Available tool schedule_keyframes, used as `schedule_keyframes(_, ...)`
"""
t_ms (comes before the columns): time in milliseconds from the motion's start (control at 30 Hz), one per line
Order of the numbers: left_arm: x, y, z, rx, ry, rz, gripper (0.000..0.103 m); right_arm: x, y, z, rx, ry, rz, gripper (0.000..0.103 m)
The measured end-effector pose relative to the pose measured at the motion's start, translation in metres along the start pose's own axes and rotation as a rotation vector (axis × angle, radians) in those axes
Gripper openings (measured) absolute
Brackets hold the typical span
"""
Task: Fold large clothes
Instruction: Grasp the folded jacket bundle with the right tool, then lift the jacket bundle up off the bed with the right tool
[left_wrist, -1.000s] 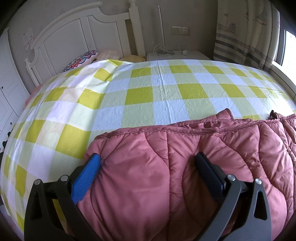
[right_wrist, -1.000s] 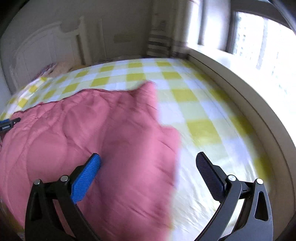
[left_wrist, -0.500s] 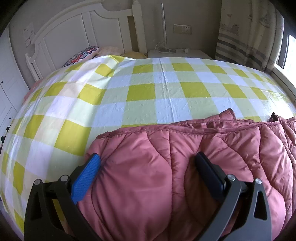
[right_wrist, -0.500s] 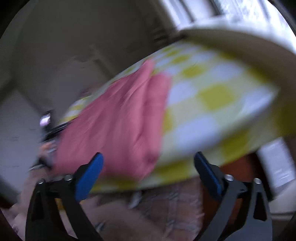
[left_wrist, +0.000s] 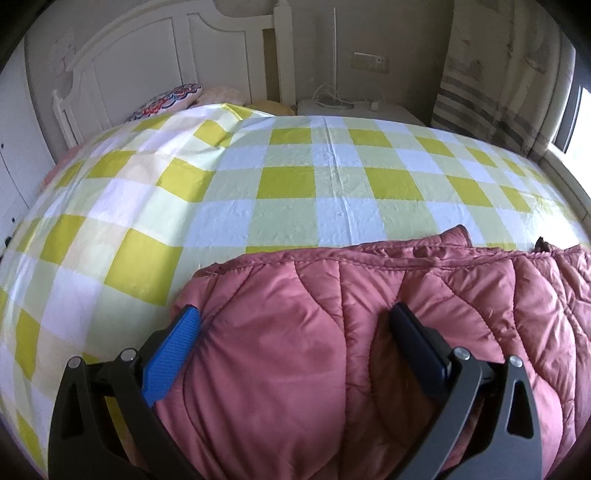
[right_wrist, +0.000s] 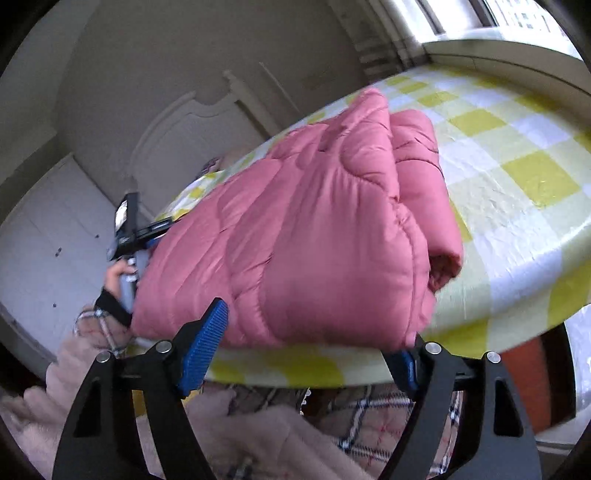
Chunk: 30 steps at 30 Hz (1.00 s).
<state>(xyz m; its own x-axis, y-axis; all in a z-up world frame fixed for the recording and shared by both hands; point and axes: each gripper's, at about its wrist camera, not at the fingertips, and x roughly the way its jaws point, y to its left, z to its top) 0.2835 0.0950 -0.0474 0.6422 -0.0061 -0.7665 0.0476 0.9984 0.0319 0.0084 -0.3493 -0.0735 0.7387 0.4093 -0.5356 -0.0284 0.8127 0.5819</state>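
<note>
A pink quilted down jacket (left_wrist: 369, 332) lies folded on the bed with the yellow-and-white checked sheet (left_wrist: 288, 184). My left gripper (left_wrist: 295, 325) is open, its jaws spread over the jacket's near left part. In the right wrist view the folded jacket (right_wrist: 314, 229) sits at the bed's near edge. My right gripper (right_wrist: 314, 339) is open just below and in front of that edge, tilted. The left gripper (right_wrist: 129, 229) shows there at the jacket's far end, held by a hand.
A white headboard (left_wrist: 147, 66) and pillows (left_wrist: 173, 99) stand at the bed's far end, with a nightstand (left_wrist: 351, 109) and curtain (left_wrist: 491, 74) to the right. A window sill (right_wrist: 517, 51) runs along the bed. My plaid clothing (right_wrist: 351, 424) is below the right gripper.
My right gripper swung down off the bed top to its near edge and tilted. My left gripper stayed over the jacket, drifting only slightly.
</note>
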Motion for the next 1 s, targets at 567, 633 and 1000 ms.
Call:
schedule_keyframes(567, 0.011, -0.008, 0.028, -0.046, -0.045, 0.04, 0.101, 0.043, -0.01, 0.086, 0.278, -0.253, -0.038, 0.033)
schedule_keyframes(633, 0.009, -0.013, 0.038, -0.067, -0.063, 0.038, 0.1, 0.035, -0.014, 0.089, 0.283, -0.288, -0.046, 0.033)
schedule_keyframes(1000, -0.056, -0.185, -0.05, 0.275, -0.079, -0.021, 0.101, -0.007, -0.009, 0.087, 0.181, -0.362, -0.091, 0.033)
